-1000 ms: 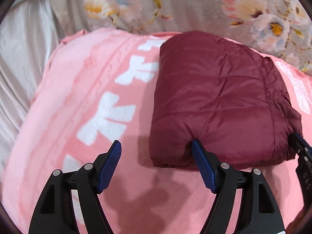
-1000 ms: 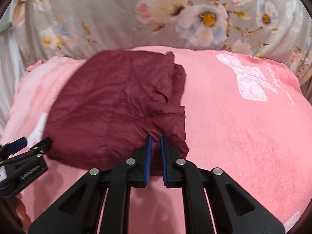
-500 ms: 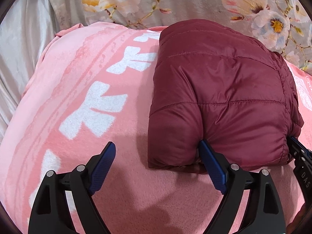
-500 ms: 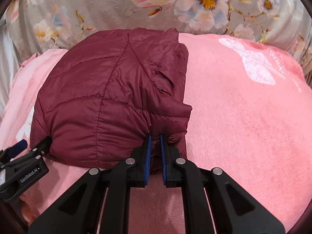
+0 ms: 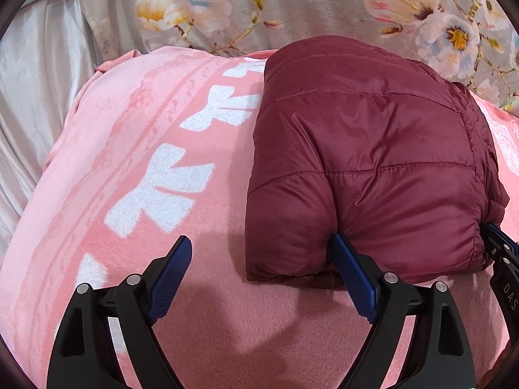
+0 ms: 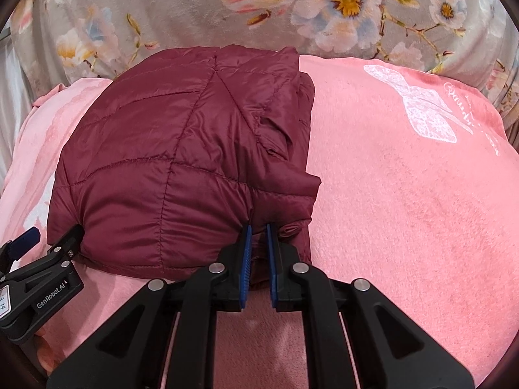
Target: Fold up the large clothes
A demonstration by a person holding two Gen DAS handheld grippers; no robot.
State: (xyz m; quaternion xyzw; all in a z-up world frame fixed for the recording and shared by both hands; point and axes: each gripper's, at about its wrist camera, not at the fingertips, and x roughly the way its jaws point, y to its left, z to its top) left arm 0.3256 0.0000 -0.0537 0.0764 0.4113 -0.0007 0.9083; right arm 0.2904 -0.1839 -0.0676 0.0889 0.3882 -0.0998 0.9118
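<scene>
The folded maroon jacket (image 6: 181, 168) lies on a pink blanket (image 6: 405, 201) over the bed. The right claw (image 6: 258, 236) is pinched on its near hem, likely to steady the bundle, while the left claw (image 5: 262, 259) has just spread wide, one finger (image 5: 352, 269) nudging the jacket's near edge. "GenRobot.AI" is printed on the left claw; the blanket's script is unreadable.

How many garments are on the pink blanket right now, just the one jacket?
1: a folded maroon puffer jacket lies on the pink blanket, its near edge at both grippers. Nothing else shows, though something under it would be hidden.
</scene>
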